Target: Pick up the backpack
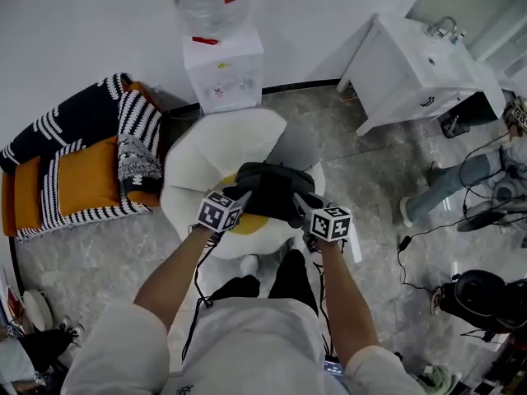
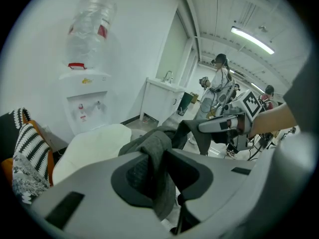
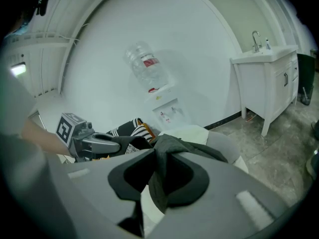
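A dark grey backpack [image 1: 268, 192] hangs just above the white round chair [image 1: 216, 151], held from both sides. My left gripper [image 1: 240, 197] is shut on a bunch of its fabric at the left side; in the left gripper view the strap [image 2: 155, 156] is pinched between the jaws. My right gripper [image 1: 303, 201] is shut on the right side of the backpack [image 3: 169, 151], with fabric gathered between its jaws. Each gripper shows in the other's view: right gripper [image 2: 207, 127], left gripper [image 3: 115, 144].
A water dispenser [image 1: 222, 60] stands against the wall behind the chair. An orange and striped seat [image 1: 78, 167] is to the left. A white sink cabinet [image 1: 416, 68] is at the back right. Cables and a seated person's legs [image 1: 445, 188] lie to the right.
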The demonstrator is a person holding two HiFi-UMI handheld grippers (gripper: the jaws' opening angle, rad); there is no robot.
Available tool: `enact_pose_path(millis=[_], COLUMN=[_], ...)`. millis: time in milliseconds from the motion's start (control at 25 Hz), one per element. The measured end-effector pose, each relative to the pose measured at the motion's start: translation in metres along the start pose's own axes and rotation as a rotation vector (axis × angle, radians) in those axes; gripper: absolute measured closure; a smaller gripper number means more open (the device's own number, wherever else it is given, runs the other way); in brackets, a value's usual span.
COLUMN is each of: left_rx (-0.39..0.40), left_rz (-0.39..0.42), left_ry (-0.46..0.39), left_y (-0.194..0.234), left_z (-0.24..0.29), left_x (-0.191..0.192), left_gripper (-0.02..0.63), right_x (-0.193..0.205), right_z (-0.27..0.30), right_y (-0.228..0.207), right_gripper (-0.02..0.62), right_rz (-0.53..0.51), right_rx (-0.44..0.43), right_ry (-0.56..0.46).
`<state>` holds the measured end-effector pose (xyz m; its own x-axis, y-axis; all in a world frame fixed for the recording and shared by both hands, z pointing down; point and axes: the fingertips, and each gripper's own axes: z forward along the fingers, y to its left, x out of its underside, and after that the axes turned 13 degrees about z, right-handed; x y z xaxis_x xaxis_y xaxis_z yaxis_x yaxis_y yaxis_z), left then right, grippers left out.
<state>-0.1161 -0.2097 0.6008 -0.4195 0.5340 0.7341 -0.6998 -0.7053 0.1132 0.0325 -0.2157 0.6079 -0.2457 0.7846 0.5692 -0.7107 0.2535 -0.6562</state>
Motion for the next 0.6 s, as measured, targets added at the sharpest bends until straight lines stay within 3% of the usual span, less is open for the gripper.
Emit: enact_pose_path(millis=[320,600], left_rx=[0.030,0.030], left_rz=[0.088,0.085], left_ry=[-0.104,-0.201], left_y=[-0.009,-0.024], left_z=[-0.047,-0.087], left_x=[-0.030,-0.059], left_gripper=[0.528,0.529], right_x=[-0.020,-0.025], right_z=[-0.027,-0.062], right_y=[0.042,0.078], right_gripper=[0.534,0.534], right_rz=[-0.064,-0.104], right_rx=[-0.019,-0.065], right_ry=[-0.072,-0.096])
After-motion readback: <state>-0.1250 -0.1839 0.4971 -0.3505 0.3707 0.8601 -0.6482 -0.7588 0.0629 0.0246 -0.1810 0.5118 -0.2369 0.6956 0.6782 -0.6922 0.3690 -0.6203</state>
